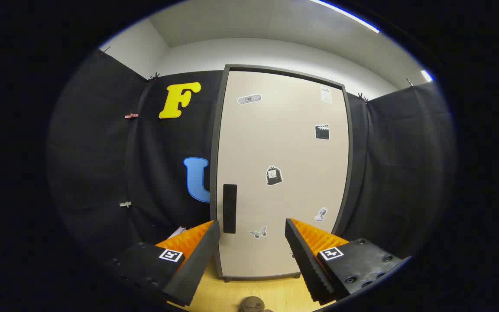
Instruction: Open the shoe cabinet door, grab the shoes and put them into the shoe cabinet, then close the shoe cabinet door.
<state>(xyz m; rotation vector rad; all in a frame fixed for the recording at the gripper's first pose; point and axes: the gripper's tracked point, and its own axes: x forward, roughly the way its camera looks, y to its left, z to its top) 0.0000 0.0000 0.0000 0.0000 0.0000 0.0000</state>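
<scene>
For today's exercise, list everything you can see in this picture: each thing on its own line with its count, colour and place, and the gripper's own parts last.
Shoe cabinet door: one, beige with a dark frame, shut, standing upright beyond the fingers.
Door handle: one, black, vertical, near the door's left edge, just above the left fingertip.
Stickers: several, mostly black and white, scattered over the door.
Floor: light wood, under the cabinet and between the fingers.
Round object: one, brownish, on the floor between the fingers; too cut off to identify.
Clips: a few, small, on the black cloth wall.
Gripper: one, fingers spread apart, holding nothing.
</scene>
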